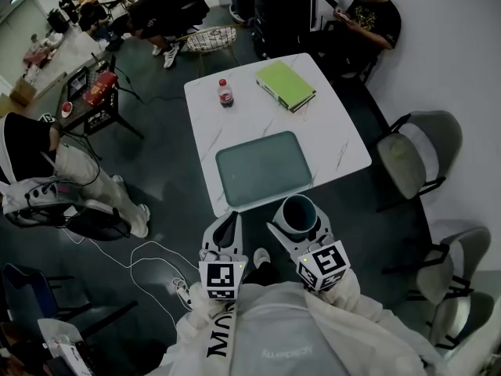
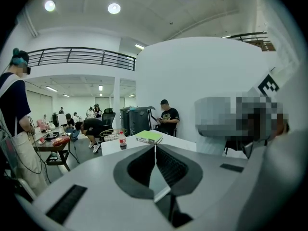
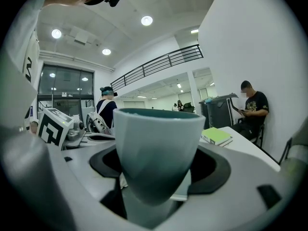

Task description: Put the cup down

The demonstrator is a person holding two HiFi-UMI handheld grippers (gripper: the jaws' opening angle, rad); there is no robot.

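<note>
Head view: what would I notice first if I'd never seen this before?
Most likely the teal cup, held upright in the right gripper close to the near edge of the white table. After that, the dark tray lying bare on the table's near side, with a green book and a small bottle at its far end.
</note>
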